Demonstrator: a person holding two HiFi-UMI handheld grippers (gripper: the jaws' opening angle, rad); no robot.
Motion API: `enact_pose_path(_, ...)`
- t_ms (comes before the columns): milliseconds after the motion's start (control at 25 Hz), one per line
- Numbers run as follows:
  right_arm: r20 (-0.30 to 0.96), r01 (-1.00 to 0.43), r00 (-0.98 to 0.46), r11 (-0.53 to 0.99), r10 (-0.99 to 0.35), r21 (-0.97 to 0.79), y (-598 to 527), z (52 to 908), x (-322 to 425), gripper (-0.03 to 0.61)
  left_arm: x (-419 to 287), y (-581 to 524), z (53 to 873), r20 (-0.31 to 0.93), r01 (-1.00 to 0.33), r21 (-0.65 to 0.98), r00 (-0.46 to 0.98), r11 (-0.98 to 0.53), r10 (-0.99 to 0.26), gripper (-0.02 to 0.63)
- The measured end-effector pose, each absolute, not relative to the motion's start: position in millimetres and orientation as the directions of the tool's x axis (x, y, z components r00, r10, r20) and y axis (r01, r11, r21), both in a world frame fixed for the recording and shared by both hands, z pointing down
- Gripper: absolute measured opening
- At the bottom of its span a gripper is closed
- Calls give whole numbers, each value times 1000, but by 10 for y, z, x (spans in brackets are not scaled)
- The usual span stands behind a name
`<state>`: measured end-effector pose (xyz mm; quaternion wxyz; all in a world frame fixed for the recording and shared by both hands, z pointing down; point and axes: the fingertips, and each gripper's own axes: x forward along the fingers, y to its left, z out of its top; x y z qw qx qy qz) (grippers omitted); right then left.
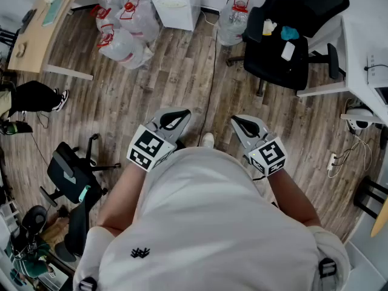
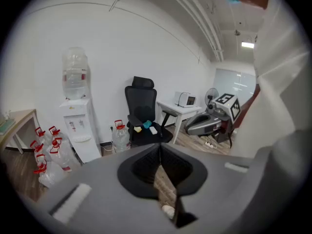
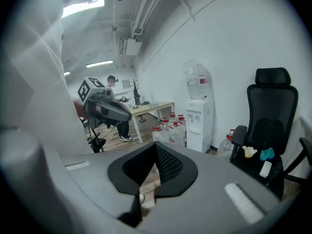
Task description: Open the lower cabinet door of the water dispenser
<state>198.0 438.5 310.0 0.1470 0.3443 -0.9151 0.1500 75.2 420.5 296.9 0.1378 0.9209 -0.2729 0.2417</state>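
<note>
The white water dispenser (image 2: 77,129) stands against the far wall with a clear bottle (image 2: 75,78) on top; its lower cabinet door (image 2: 86,151) is closed. It also shows in the right gripper view, dispenser (image 3: 199,125), and at the top edge of the head view, dispenser (image 1: 176,2). Both grippers are held close to the person's body, far from it. My left gripper (image 1: 176,119) (image 2: 160,146) is shut with nothing in it. My right gripper (image 1: 242,125) (image 3: 155,145) is shut and empty too.
Several water jugs with red caps (image 1: 124,26) lie on the wood floor left of the dispenser, and one jug (image 1: 233,20) stands to its right. A black office chair (image 1: 285,38) holds small items beside a white desk (image 1: 364,47). Another black chair (image 1: 73,177) is at my left.
</note>
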Motion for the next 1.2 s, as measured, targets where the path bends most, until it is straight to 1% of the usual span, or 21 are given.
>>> enact_pose_path(240, 385, -653, -733, 737, -560, -172, 4268, 3206, 1831, 0, 630, 4174, 3073, 518, -591, 165, 733, -790, -440, 58)
enact_pose_path(440, 399, -646, -737, 743, -545, -178, 3957, 3330, 1618, 0, 462, 3891, 3216, 518, -585, 196, 743, -787, -423, 58)
enact_pose_path(600, 414, -686, -705, 700, -575, -196, 3526, 3375, 1441, 0, 312, 3408, 3303, 501, -549, 226, 774, -805, -387, 58)
enact_pose_path(760, 444, -722, -673, 657, -592, -219, 2968, 3425, 1132, 3, -2, 2780, 3276, 485, -512, 231, 798, -827, -359, 58)
enact_pose_path(880, 479, -746, -644, 630, -597, -218, 2501, 3519, 926, 31, -284, 2329, 3280, 483, -491, 232, 808, -840, -339, 58)
enact_pose_path(1080, 520, -777, -598, 599, -610, -192, 1731, 3812, 525, 43, -765, 1692, 3377, 498, -449, 215, 814, -868, -298, 58)
enact_pose_path(1200, 556, -779, -587, 598, -588, -191, 1377, 3980, 376, 46, -930, 1424, 3442, 497, -452, 226, 815, -863, -297, 58)
